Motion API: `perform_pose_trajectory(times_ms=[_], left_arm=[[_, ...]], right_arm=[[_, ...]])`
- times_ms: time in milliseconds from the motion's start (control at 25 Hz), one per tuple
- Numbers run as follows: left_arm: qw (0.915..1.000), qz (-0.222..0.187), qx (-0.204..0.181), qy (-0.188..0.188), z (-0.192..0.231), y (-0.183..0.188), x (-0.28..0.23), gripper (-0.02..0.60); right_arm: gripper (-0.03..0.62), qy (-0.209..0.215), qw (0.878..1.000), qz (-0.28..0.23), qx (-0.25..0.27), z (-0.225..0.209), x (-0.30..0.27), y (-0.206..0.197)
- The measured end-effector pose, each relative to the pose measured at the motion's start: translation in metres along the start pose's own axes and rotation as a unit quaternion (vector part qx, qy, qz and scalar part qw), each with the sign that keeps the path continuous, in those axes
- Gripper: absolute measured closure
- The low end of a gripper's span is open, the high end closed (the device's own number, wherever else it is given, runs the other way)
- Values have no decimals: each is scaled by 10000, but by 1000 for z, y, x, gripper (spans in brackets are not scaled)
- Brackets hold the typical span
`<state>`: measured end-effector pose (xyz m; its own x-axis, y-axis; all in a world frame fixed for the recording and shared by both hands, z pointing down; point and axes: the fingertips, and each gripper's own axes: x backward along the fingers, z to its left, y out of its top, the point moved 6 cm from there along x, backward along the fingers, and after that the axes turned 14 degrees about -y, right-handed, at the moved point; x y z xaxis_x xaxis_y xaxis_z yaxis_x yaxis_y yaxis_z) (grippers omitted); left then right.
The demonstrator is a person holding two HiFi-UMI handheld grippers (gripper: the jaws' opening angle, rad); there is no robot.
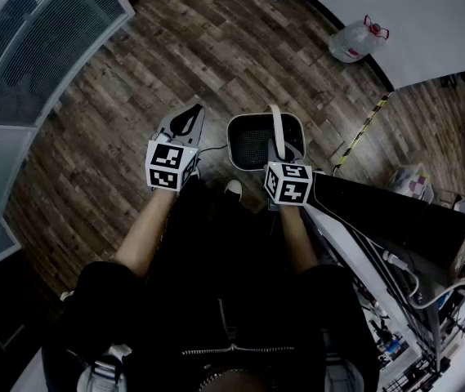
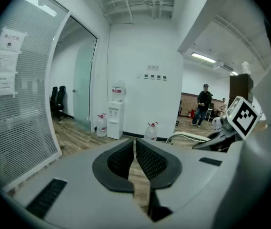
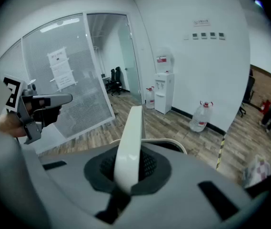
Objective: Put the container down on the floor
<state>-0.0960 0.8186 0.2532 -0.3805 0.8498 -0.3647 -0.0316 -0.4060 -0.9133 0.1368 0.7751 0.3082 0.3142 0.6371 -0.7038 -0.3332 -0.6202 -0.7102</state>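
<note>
The container [image 1: 249,141] is a white bin with a dark mesh inside and a white arched handle [image 1: 275,126]. It hangs above the wood floor in front of the person's legs. My right gripper [image 1: 279,150] is shut on that handle, and in the right gripper view the handle [image 3: 131,136] runs up from between the closed pads of my right gripper [image 3: 127,171], with the bin's rim [image 3: 172,143] behind it. My left gripper [image 1: 186,116] hovers to the left of the bin, apart from it. Its pads [image 2: 147,159] are drawn together with nothing between them.
A glass partition with blinds [image 1: 38,44] stands at the left. A water bottle [image 1: 355,39] sits by the white wall ahead, and a yellow-black floor strip [image 1: 364,127] is nearby. A dark rack [image 1: 400,216] crowds the right. A water dispenser [image 2: 115,119] and a distant person [image 2: 203,99] are ahead.
</note>
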Motion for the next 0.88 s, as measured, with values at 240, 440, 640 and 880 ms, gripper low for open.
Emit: perform_pose_trajectory(times_ms=[240, 440, 640, 880], left_arm=[[9999, -78, 100, 39, -34, -4, 10, 555], [9998, -108, 98, 117, -46, -5, 9, 555], [9998, -135, 105, 133, -60, -7, 0, 555], [9997, -134, 106, 179, -58, -3, -12, 555]], right_arm=[[583, 102, 9999, 18, 67, -24, 11, -9], [583, 96, 9997, 220, 40, -40, 11, -18], [582, 141, 9994, 290, -80, -60, 12, -26], [583, 184, 9990, 356, -180, -68, 2, -23]])
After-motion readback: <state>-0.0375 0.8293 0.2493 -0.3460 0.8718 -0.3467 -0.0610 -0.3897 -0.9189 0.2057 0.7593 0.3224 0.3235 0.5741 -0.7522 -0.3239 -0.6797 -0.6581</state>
